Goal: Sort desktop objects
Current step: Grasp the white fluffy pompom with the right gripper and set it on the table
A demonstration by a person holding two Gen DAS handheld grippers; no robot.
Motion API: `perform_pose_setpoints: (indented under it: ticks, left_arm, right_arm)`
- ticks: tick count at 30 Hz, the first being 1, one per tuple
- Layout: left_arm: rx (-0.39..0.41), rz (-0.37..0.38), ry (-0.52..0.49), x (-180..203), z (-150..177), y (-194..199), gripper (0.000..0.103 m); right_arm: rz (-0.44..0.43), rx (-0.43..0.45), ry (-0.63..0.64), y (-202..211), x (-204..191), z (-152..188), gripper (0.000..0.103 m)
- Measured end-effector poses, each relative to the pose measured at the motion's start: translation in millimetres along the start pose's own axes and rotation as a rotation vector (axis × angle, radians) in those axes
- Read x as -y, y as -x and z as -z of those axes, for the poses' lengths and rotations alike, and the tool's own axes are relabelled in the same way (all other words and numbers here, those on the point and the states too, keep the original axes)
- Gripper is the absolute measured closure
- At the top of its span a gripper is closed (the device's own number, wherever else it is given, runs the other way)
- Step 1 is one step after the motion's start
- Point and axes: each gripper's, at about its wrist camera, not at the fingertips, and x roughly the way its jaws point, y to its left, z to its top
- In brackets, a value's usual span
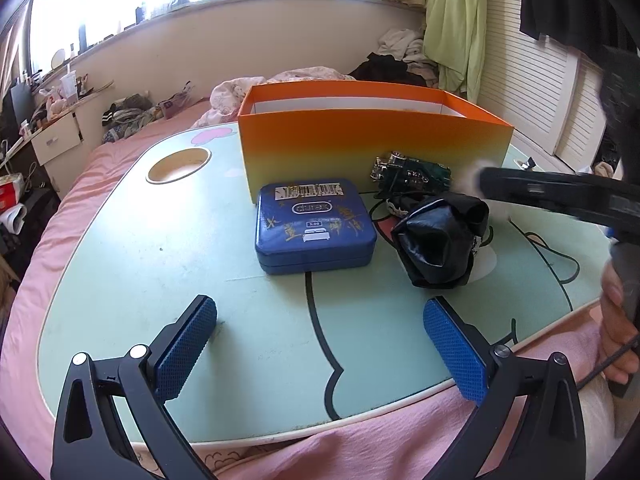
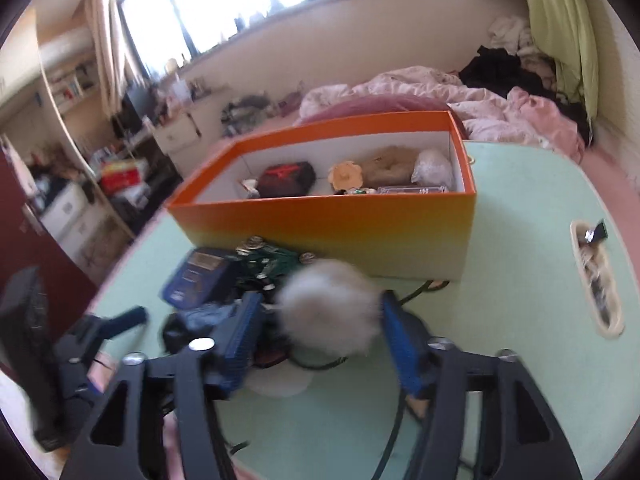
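An orange box [image 1: 360,136] stands at the back of the green lap table [image 1: 160,260]; it also shows in the right wrist view [image 2: 332,224], holding several small items. A blue tin [image 1: 314,226], a green circuit board [image 1: 412,172] and a crumpled black pouch [image 1: 440,240] lie in front of it. My left gripper [image 1: 320,344] is open and empty, low over the table's near edge. My right gripper [image 2: 320,340] is shut on a white fluffy pompom [image 2: 328,308], held above the pile; the frame is blurred. The pompom also shows in the left wrist view [image 1: 474,174].
The table has a round cup hole [image 1: 178,164] at the back left and a slot tray [image 2: 596,276] on the right side. Black cables [image 2: 400,420] run across the table. Pink bedding [image 1: 320,452] surrounds the table.
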Motion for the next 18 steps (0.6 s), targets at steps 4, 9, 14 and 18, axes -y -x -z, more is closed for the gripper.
perform_pose_setpoints:
  ticks: [4,9,14,18]
  left_arm:
    - [0.061,0.070,0.070,-12,-5,21,0.021]
    - [0.113,0.230,0.082,-6,-57,49,0.039]
    - [-0.058,0.354,0.094,14,-148,4,0.064]
    - [-0.265,0.253,0.133,30,-189,-77,0.071]
  right_arm:
    - [0.102,0.052,0.078,20,-6,21,0.017]
    - [0.204,-0.021,0.111,-7,-7,32,0.016]
    - [0.231,-0.012,0.128,-10,-11,34,0.016]
    - [0.227,-0.008,0.126,-10,-10,38,0.016]
